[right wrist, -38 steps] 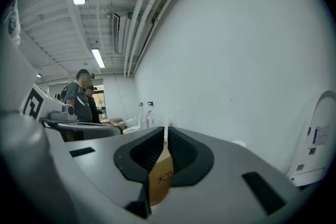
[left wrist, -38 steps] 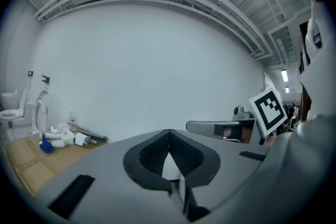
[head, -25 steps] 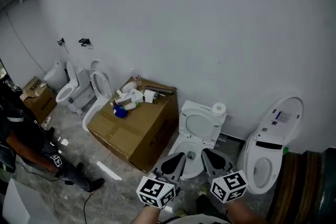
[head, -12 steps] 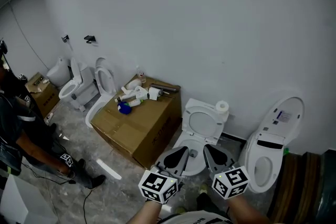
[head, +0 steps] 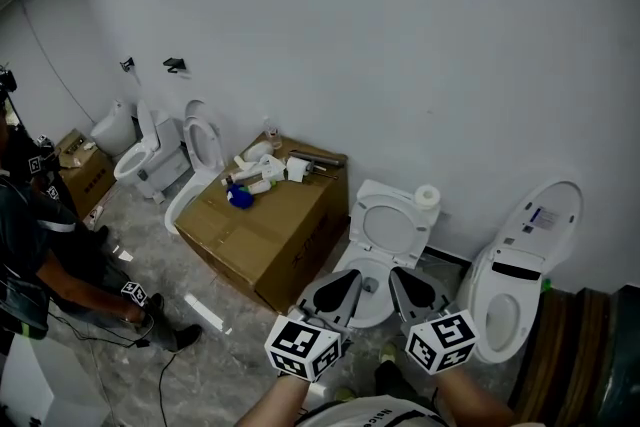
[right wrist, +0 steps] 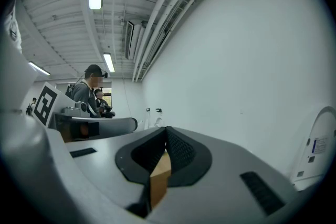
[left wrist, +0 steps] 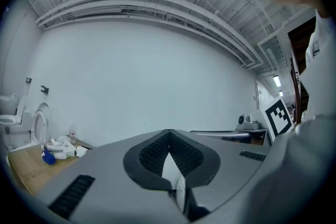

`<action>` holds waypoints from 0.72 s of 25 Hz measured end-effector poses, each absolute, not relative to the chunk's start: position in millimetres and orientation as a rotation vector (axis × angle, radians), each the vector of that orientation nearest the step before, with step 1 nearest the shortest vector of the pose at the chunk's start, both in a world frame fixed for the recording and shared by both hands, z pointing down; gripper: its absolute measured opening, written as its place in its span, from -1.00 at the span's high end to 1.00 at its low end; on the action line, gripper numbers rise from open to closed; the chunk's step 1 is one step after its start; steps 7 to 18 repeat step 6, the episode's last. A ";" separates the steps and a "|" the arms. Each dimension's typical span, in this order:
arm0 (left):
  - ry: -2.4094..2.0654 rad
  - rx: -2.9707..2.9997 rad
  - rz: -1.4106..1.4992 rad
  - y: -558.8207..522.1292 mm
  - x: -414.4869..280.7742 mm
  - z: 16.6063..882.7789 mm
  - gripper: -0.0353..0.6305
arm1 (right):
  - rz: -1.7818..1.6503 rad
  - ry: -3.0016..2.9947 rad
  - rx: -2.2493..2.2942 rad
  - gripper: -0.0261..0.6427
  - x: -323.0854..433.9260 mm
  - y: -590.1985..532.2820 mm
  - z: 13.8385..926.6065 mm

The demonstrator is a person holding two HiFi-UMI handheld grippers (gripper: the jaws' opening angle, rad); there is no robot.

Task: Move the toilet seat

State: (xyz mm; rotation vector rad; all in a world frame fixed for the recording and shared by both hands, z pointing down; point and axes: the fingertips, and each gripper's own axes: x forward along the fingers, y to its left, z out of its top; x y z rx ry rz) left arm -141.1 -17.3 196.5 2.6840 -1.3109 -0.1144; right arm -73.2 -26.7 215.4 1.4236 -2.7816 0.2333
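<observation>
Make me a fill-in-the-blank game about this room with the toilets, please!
The roll of paper rests on the back of the middle ____.
The blue thing lies on top of the brown cardboard ____.
The left claw and the right claw are both ____, holding nothing.
Missing words: toilet, box, shut.

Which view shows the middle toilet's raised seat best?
Head view: the raised seat shows whole, its ring facing the camera. Neither gripper view catches it; both look across at the wall above it.
</observation>
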 end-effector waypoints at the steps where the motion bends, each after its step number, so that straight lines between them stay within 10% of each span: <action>1: -1.313 2.683 -0.114 -17.9 -141.8 196.2 0.87 | 0.234 -2.781 1.422 0.87 -73.8 -27.2 215.3; 18: -1.320 2.680 -0.113 -18.4 -144.2 196.4 0.87 | 0.232 -2.775 1.413 0.87 -76.1 -27.2 216.6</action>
